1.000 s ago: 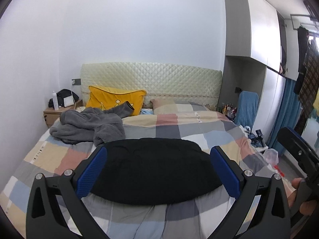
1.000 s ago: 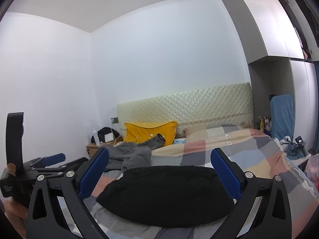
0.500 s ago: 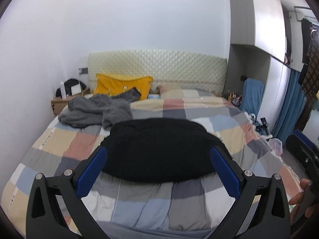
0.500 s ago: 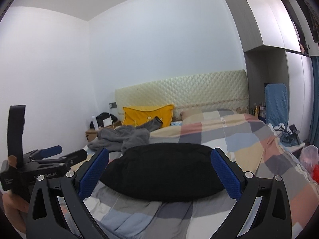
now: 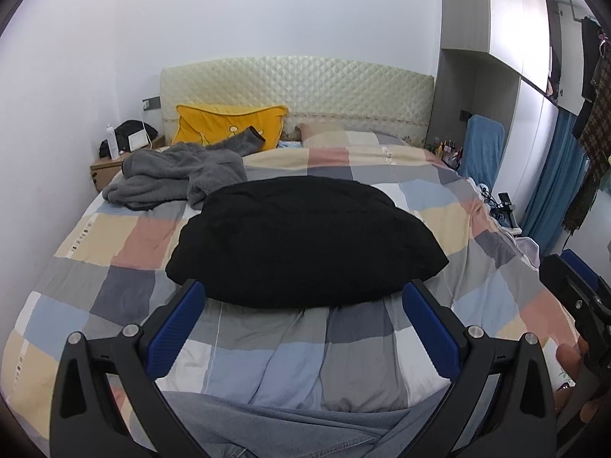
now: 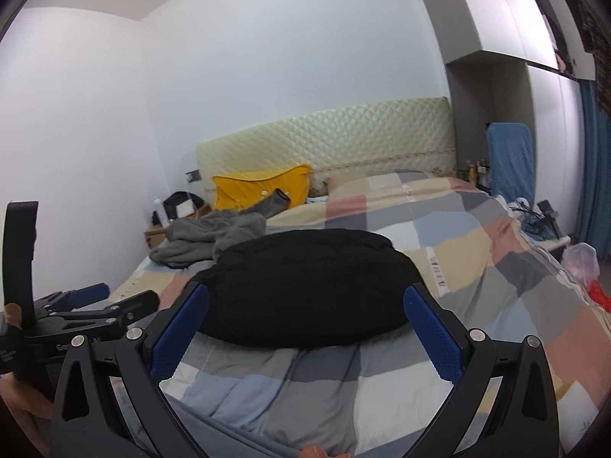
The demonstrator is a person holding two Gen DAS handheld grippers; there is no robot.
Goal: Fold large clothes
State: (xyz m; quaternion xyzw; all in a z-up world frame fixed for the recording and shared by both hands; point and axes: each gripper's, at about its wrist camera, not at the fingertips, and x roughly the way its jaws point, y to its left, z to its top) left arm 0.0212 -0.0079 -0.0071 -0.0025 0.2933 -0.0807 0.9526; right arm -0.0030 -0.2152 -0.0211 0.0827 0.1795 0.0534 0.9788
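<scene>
Since a second ago you have drawn both grippers back from the black garment (image 5: 305,240): the checked bedspread (image 5: 126,244) now fills far more of each view, and a strip of it lies bare between your fingertips and the garment's near edge. A fold of grey-blue fabric (image 5: 290,427) has also come into the left view's bottom edge, on the near side of the garment.

Your left gripper (image 5: 303,301) hovers above the foot of the bed, pointing toward the garment, its blue pads spread wide and holding nothing. Your right gripper (image 6: 305,303) is level with it and likewise spread wide and empty, apart from the cloth.

The black garment lies folded into a rounded pad in the middle of the bedspread. A crumpled grey garment (image 5: 179,175) sits beyond its far-left corner, just touching it, and the yellow pillow (image 5: 229,124) leans on the headboard (image 5: 298,87) further behind.

The garment's near edge is partly hidden behind your pads (image 5: 177,328), and its dark surface shows almost no folds or seams. Your right hand appears only as fingertips at the frame's lower right, past the garment's right side.
</scene>
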